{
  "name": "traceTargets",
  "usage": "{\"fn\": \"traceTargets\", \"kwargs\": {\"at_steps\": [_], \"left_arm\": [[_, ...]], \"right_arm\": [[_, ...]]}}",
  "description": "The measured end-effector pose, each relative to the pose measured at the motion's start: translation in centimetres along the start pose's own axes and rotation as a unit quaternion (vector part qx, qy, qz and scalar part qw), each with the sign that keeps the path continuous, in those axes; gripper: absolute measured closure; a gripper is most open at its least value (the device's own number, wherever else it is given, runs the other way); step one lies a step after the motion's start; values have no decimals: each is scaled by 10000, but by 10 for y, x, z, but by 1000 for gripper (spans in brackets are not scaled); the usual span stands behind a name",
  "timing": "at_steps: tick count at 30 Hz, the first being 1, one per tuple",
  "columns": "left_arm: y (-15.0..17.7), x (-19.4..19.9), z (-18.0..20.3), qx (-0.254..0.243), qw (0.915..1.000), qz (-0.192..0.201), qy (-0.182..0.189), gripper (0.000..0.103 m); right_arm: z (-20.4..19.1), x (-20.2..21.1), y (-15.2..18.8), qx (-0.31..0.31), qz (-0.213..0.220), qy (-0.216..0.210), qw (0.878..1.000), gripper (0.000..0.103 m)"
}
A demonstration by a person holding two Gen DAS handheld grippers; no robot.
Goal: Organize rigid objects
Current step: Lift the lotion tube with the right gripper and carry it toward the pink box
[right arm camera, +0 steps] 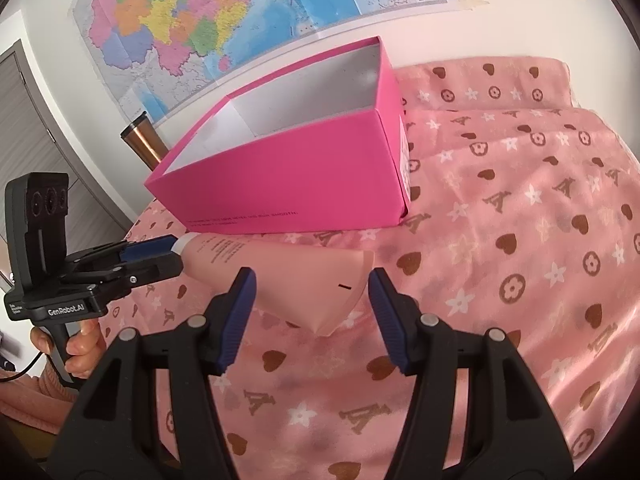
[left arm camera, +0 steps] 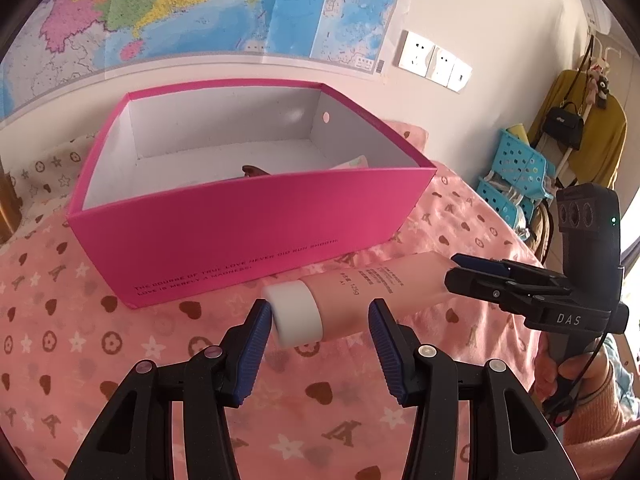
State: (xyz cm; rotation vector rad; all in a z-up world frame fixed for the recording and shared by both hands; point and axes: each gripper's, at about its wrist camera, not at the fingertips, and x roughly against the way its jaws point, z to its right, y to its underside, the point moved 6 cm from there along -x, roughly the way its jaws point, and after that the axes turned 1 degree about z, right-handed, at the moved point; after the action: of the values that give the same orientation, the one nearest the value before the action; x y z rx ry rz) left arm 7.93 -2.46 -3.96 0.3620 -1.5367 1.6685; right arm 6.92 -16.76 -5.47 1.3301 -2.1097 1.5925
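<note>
A pink tube (left arm camera: 352, 296) (right arm camera: 280, 272) with a white cap (left arm camera: 296, 316) lies on the pink bedspread, just in front of the open magenta box (left arm camera: 240, 232) (right arm camera: 300, 176). My left gripper (left arm camera: 318, 308) (right arm camera: 178, 254) is open over the cap end. Its left pad meets the cap's end face and its right pad crosses the tube's body. My right gripper (right arm camera: 311, 276) (left arm camera: 450, 270) is open over the flat crimped end, its left pad across the body and its right pad at the crimp. The box holds a brown item (left arm camera: 254, 170) and a pale packet (left arm camera: 352, 162), both mostly hidden.
A map and wall sockets (left arm camera: 436, 64) are behind the box. Blue baskets (left arm camera: 520, 168) stand off the bed's right side, and a copper tumbler (right arm camera: 144, 140) stands beyond its left edge. A person's hands (left arm camera: 576, 372) (right arm camera: 80, 344) hold the gripper handles.
</note>
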Motion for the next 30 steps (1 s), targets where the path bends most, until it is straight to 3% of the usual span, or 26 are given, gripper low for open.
{"fn": "traceTargets", "kwargs": {"at_steps": [30], "left_arm": [[-12,15,2,34,9995,302,2,52]], "right_arm": [[-9,6,-18,228,196,7,9995,42]]}}
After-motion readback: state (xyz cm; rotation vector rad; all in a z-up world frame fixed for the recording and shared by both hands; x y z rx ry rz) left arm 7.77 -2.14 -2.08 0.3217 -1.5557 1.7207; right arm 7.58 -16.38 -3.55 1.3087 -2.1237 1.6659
